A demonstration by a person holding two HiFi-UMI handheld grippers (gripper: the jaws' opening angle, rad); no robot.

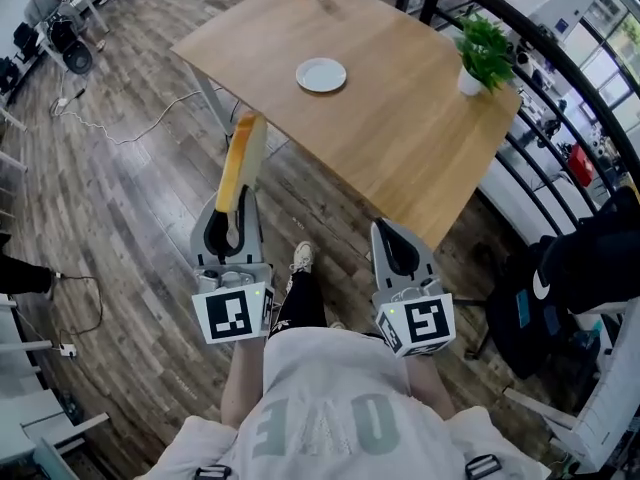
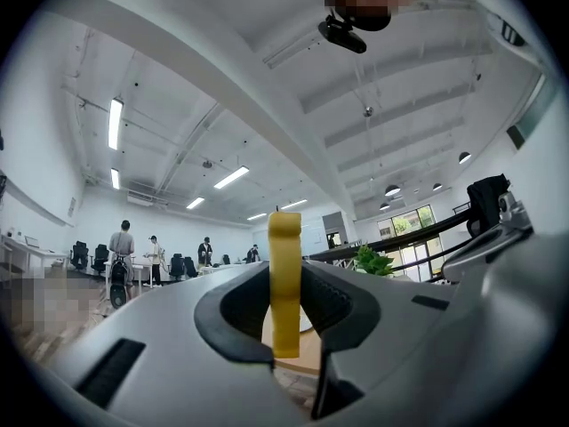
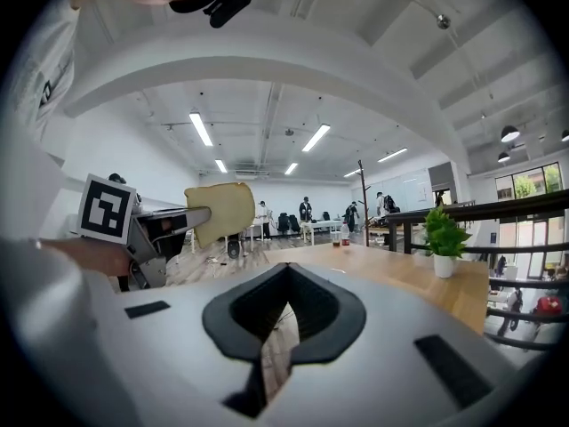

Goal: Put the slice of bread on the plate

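I've got the left gripper (image 1: 233, 228) clamped on the slice of bread (image 1: 243, 158) – on edge, long axis pointing up-frame – with the plate (image 1: 321, 74) well apart, up and right on the table (image 1: 400, 138), and the right gripper (image 1: 397, 250) pinched together, empty.

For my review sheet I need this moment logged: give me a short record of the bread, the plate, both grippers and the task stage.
bread: slice of bread, held on edge in the air, not over the wooden table
left: left gripper shut on the slice of bread
right: right gripper jaws together, nothing between them
plate: white plate, bare, on the wooden table
stage: bread not yet on the plate
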